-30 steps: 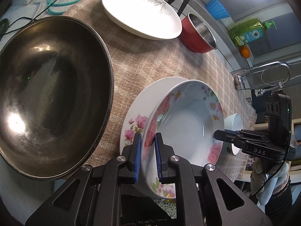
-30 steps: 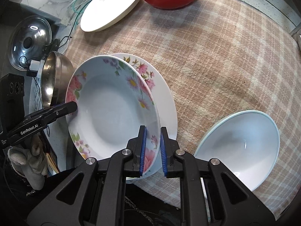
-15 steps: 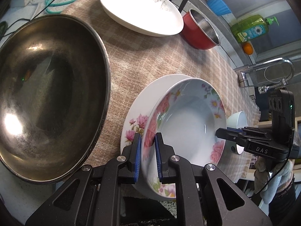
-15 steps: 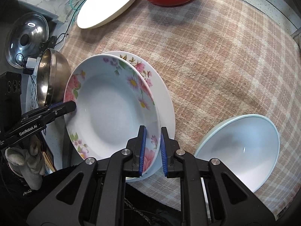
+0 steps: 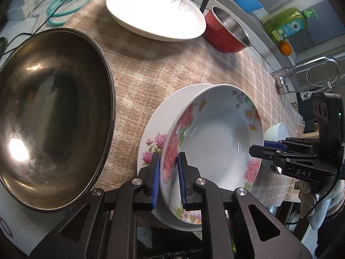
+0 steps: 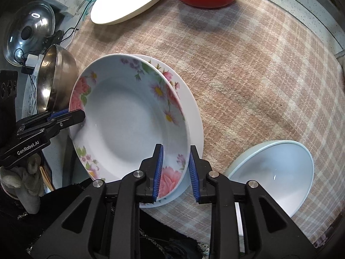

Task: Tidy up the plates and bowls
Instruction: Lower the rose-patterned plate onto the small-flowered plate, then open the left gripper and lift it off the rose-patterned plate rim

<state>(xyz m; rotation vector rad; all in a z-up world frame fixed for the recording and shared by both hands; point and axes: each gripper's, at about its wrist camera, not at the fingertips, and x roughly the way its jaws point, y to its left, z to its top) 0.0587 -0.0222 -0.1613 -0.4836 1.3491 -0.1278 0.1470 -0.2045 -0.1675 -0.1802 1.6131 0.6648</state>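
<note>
The left gripper [image 5: 168, 177], black with blue pads, points steeply down with its 2 jaws clamped on the near rim of the rose-patterned white deep bowl [image 5: 215, 138]. The right gripper [image 6: 175, 171], of the same build, straddles the opposite rim of that bowl, its jaws opening with the rim between them, pads clear. A gloved hand [image 6: 23, 177] carries the left gripper.

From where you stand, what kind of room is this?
Most likely a home kitchen counter: a sink faucet and green dish soap bottle sit beyond the plaid cloth, with a steel wok alongside.
</note>
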